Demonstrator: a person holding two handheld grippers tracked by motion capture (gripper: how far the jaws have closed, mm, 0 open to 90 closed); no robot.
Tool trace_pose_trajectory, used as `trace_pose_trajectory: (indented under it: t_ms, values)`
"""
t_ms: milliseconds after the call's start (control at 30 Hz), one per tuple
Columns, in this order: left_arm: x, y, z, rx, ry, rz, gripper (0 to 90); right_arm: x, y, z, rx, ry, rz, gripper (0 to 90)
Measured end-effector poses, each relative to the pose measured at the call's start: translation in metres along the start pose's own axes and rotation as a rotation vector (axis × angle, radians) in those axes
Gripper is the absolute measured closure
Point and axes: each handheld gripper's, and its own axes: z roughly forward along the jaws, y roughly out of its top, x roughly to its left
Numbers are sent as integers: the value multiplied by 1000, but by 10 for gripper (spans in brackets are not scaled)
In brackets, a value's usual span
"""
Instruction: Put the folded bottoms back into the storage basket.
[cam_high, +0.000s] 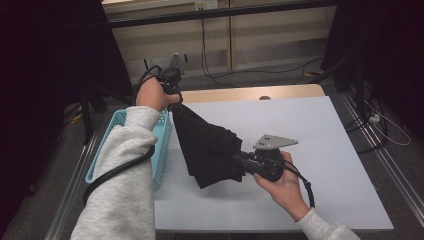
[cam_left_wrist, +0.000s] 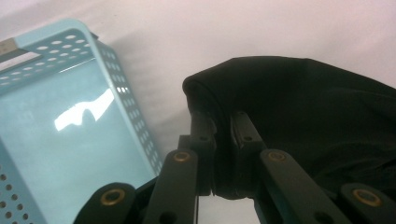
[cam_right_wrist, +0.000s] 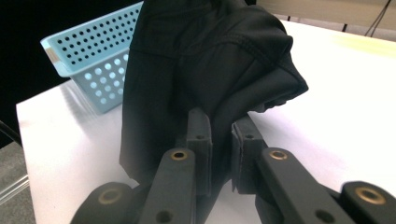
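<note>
One black cloth (cam_high: 207, 147), one blue basket (cam_high: 162, 135)

Person wears light grey fleecy sleeves, both arms. Left gripper (cam_high: 172, 86): black body, thick black cable looping round the sleeve beside the blue basket (cam_high: 162, 135). Right gripper (cam_high: 248, 162): black, grey three-cornered plate w/ two small holes on top, black cable. Jaws: matte black links, brass-coloured rivets.

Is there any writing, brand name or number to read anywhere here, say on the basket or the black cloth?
None can be read. The blue basket carries a small pale tag on its rim, too blurred to make out. The black cloth and the white table show no lettering.
</note>
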Motion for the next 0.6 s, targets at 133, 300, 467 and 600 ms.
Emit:
trace_pose_trajectory:
  t_ms: [133, 300, 467, 600]
  values:
    - [6, -1, -6, 1, 2, -9, 821, 3, 5, 3, -11, 9, -2, 807]
    - [12, -2, -16, -3, 11, -15, 821, 7, 10, 6, -32, 22, -1, 807]
    - [16, -2, -29, -15, 20, -27, 821, 12, 18, 8, -44, 32, -11, 807]
    - [18, -3, -38, -20, 27, -29, 821, 15, 24, 10, -60, 42, -18, 807]
